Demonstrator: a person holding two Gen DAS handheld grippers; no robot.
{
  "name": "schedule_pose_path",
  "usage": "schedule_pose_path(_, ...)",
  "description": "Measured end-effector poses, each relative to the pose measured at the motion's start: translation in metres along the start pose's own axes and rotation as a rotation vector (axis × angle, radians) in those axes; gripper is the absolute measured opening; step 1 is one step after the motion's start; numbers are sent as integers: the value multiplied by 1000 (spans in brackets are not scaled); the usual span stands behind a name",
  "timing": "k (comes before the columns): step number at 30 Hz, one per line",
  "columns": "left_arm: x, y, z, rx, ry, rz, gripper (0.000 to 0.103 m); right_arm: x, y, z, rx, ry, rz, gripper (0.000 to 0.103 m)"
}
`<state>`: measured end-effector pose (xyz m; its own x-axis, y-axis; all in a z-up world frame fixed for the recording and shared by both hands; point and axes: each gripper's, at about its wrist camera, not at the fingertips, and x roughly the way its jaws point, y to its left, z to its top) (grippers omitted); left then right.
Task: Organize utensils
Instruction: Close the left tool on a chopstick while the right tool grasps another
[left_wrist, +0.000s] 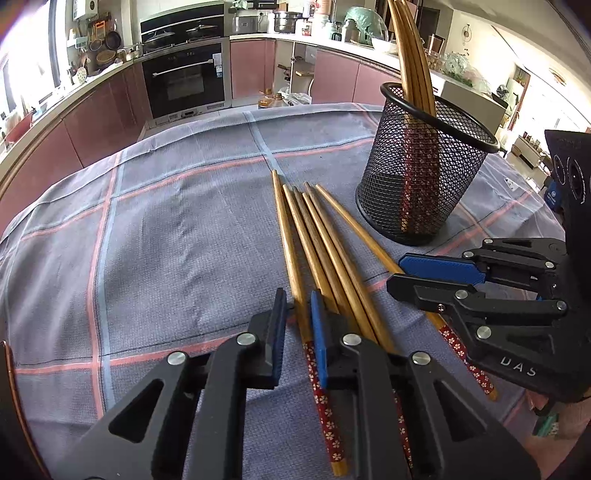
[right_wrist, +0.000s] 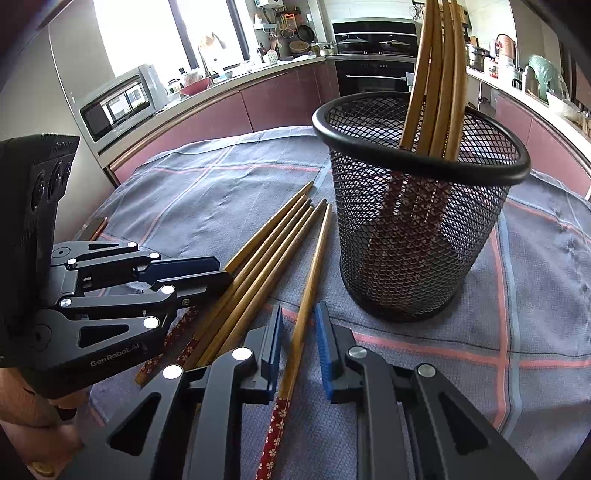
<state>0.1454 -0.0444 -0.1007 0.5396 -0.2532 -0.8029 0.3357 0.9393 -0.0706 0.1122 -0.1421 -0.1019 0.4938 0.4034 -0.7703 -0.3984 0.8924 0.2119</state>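
So the biggest thing in shot was the worktop, covered with a grey-blue cloth with pink and pale blue stripes. Kitchen cabinets and an oven sat behind it.

On the far right side of the cloth stood a black mesh cup. It was upright and had a few wooden chopsticks already in it, red patterned ends down and plain tips leaning out over the rim.

Then the two handheld tools, both low over the cloth at the near edge, side by side. The left tool had its jaws closed in on the leftmost chopstick of the loose bunch, pinching it just above the red flowery handle. The right tool looked the same. Its pads were drawn in on the rightmost chopstick, which lay a little apart from the others, nearest the cup. A thin gap seemed to show beside the pads in its own camera, but from the other camera the fingers looked together.

The rest of the loose chopsticks lay flat between those two, fanned out. Their tips pointed away towards the oven and their handles pointed back at the tools.
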Motion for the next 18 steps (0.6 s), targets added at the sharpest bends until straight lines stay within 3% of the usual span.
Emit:
schedule_pose_path(7, -5, 6, -9, -64, -25, -15, 8, -8, -12, -5, 93, -35, 50, 6)
schedule_pose_path(18, -27, 2, -31, -37, -28, -67, 8, -12, 6, -9, 24, -22, 114, 6)
